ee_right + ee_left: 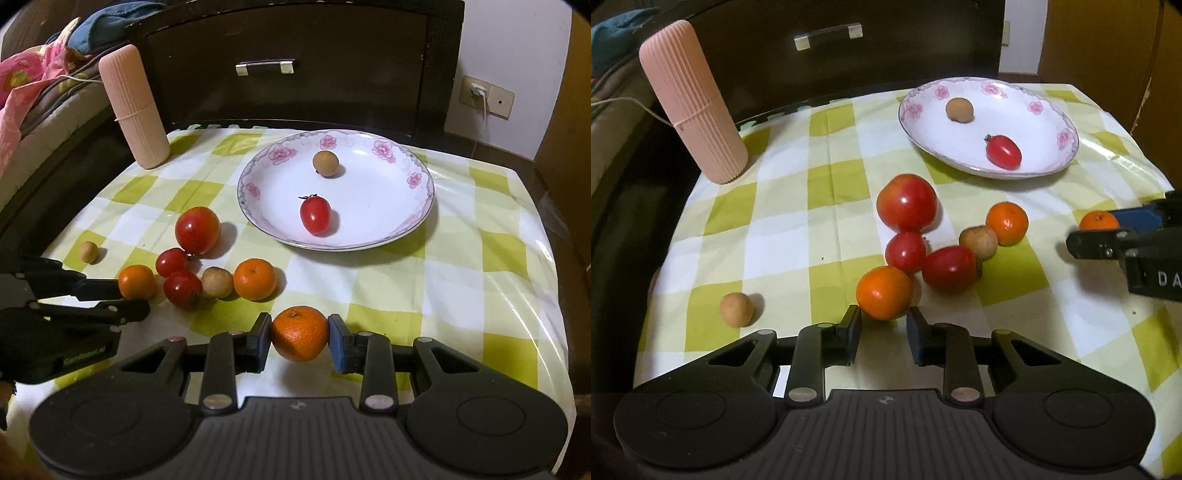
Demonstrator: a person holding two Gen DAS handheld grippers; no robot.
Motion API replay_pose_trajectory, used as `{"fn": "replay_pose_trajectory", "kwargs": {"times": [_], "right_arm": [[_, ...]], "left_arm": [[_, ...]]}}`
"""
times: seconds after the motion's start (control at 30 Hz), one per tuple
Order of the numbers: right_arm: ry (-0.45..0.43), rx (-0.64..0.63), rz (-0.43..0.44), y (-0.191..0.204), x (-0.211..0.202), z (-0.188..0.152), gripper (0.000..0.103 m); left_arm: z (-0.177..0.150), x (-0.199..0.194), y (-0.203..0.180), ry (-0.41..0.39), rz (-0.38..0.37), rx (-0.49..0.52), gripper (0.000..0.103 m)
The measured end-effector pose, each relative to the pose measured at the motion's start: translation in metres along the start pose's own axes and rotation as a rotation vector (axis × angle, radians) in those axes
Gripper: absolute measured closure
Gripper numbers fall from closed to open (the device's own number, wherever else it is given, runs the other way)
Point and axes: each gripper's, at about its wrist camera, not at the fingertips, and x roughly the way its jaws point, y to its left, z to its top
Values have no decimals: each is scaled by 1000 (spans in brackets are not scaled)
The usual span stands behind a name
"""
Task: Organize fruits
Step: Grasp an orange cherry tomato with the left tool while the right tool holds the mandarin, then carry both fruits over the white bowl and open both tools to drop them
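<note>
A white flowered plate [1045,110] [402,206] holds a brown longan [959,109] [325,163] and a small red tomato [1003,151] [315,215]. On the checked cloth lie a big tomato [907,202] [197,230], two smaller tomatoes [905,252] [950,269], a longan [979,242], a mandarin [1007,223] [255,278] and a lone longan [736,309] [88,252]. My left gripper [883,325] [110,295] is open, its fingers either side of a mandarin [884,292] [137,282]. My right gripper [300,338] [1097,229] is shut on another mandarin [300,333] [1099,220].
A pink ribbed tube [692,101] [133,107] stands at the back left of the table. A dark drawer front with a metal handle [265,67] rises behind the table. Bedding [26,81] lies to the left. The table edge drops off on the right.
</note>
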Motion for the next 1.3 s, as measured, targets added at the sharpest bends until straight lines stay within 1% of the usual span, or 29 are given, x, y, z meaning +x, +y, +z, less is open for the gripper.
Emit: {"fn": "replay_pose_trajectory", "kwargs": {"times": [0.13,0.3,0.33,0.4,0.5,0.57,0.67,0.7,0.77,0.8,0.83,1.03,1.17,1.27,1.3], "right_arm": [[-2,1,-3,-1,0,1,72],[-6,10,-6,-4,0,3,72],[-7,11,-8,-5,0,4,72],[-6,13,-9,-5,0,5,72],[-9,12,-11,-4,0,7,72],[-9,10,-13,-3,1,7,72],[-7,10,-12,-4,1,6,72],[-6,9,-12,-4,1,6,72],[-3,8,-10,-4,2,7,72],[-2,7,-9,-3,2,7,72],[-2,7,-9,-3,2,7,72],[-1,8,-7,-4,2,6,72],[3,7,-3,-3,2,5,72],[8,5,2,-1,3,5,72],[8,4,3,-1,3,5,72]], "left_arm": [[2,2,0,0,-17,-14,70],[5,-5,2,-12,-35,-25,70],[6,-7,3,-15,-41,-34,72],[8,-14,3,-30,-53,-44,75],[14,-22,1,-63,-67,-41,75],[15,-20,0,-60,-60,-34,75],[9,-12,3,-28,-71,-41,70],[7,-10,5,-29,-74,-42,67],[6,-11,6,-45,-80,-37,65],[6,-11,5,-51,-75,-31,59],[6,-10,5,-54,-70,-28,56],[8,2,5,-37,-77,-35,55],[10,4,9,-44,-75,-59,54],[13,9,14,-33,-88,-86,53],[14,11,14,-25,-89,-86,55]]}}
